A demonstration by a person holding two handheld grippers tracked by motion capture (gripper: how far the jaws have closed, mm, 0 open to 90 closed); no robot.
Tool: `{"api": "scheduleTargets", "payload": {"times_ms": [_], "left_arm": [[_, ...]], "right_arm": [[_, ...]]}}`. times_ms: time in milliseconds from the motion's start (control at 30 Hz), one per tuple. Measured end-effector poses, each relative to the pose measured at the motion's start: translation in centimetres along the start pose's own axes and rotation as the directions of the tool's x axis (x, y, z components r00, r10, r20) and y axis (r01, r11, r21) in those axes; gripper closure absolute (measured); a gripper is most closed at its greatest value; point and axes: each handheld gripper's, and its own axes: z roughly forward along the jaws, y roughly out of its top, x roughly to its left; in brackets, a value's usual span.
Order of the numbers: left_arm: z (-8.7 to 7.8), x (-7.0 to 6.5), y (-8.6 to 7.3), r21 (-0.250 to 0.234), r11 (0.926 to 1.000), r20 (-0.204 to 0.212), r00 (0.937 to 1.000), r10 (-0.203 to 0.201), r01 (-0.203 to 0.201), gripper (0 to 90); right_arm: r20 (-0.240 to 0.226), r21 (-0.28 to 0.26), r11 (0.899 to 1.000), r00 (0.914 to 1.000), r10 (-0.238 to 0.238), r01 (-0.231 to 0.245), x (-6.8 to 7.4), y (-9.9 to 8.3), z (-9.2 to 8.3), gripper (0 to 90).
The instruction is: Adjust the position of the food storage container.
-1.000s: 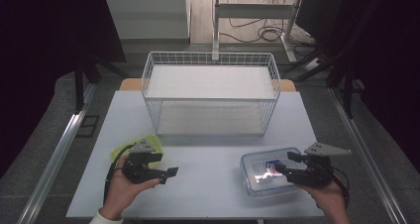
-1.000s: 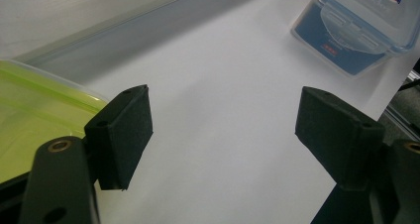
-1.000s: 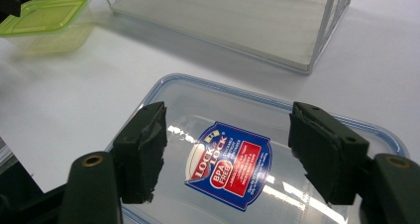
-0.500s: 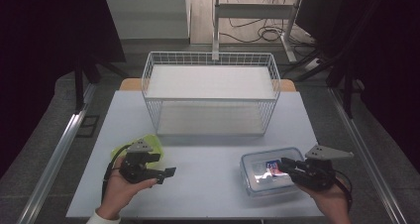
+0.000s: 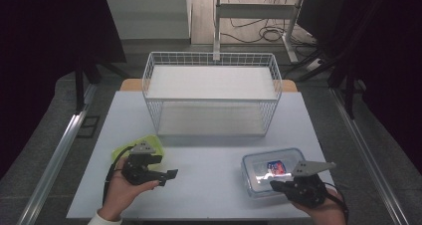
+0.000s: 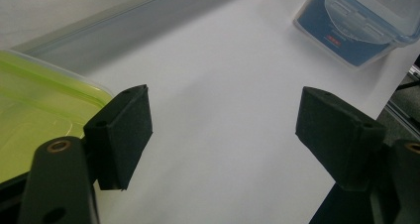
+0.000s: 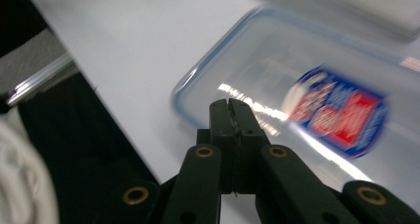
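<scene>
Your right gripper has just been closing and is now clenched on nothing, tips over the near edge of the clear box at the table's front right. Your left gripper gapes wide, beside the green lid.

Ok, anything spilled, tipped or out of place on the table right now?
Nothing stands out. The clear box and green box sit flat with lids on, the wire basket stands upright, and the table looks clean.

Red-blue label on clear container; text unreadable
</scene>
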Motion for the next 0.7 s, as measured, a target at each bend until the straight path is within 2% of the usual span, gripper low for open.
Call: {"api": "scheduleTargets", "payload": {"times_ms": [67,100,200,233,367,467,700], "left_arm": [[0.0,0.0,0.0,-0.003,1.0,0.001,1.0,-0.001,0.001,22.0],[0.0,0.0,0.0,-0.003,1.0,0.001,1.0,-0.001,0.001,22.0],[0.0,0.0,0.0,0.0,1.0,0.001,1.0,0.0,0.0,22.1],[0.1,0.1,0.0,0.003,1.0,0.001,1.0,-0.001,0.001,22.1],[0.3,0.0,0.0,0.009,1.0,0.003,1.0,0.001,-0.001,22.1],[0.5,0.0,-0.1,0.012,0.9999,0.004,1.0,0.002,-0.002,22.1],[0.6,-0.1,-0.1,0.019,0.9998,0.006,1.0,0.004,-0.004,22.1]], "right_arm": [[-0.042,0.04,0.999,0.9988,-0.023,0.025,1.0,-0.7,0.6,89.5],[-0.042,0.04,0.999,0.9988,-0.023,0.025,1.0,-0.7,0.6,89.5],[-0.059,0.089,0.995,0.9973,-0.043,0.048,1.6,-1.0,1.4,89.4],[-0.079,0.123,0.99,0.9955,-0.052,0.061,1.6,-1.1,2.0,89.5],[-0.08,0.169,0.983,0.995,-0.061,0.074,1.7,-1.2,3.1,89.5],[-0.066,0.177,0.981,0.9954,-0.07,0.081,1.6,-1.3,3.6,89.6],[-0.058,0.148,0.987,0.9969,-0.054,0.062,1.5,-0.9,4.4,89.5]]}}
